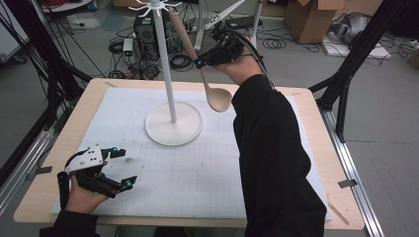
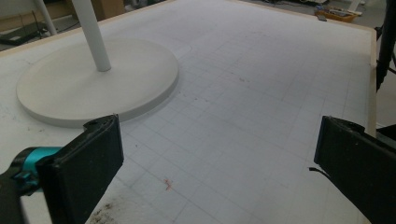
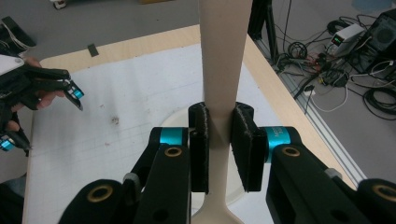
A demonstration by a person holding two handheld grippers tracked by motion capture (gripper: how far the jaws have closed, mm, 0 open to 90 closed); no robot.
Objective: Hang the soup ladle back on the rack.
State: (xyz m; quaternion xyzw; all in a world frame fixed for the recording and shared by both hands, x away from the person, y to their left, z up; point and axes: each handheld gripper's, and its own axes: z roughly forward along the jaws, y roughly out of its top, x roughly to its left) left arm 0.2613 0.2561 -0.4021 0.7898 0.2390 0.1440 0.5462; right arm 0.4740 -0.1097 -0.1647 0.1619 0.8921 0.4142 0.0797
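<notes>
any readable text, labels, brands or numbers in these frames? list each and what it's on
None readable.
The right gripper's teal band carries faint marks in the right gripper view, too blurred to read.
The cardboard boxes and the computer tower on the floor show no legible print.
The white mat has only grid lines, no numbers.

1. A wooden table carried a white gridded mat.
2. Cardboard boxes stood on the grey floor beyond it.
3. A black computer tower sat among tangled cables.
4. Black stand legs rose at the right.
</notes>
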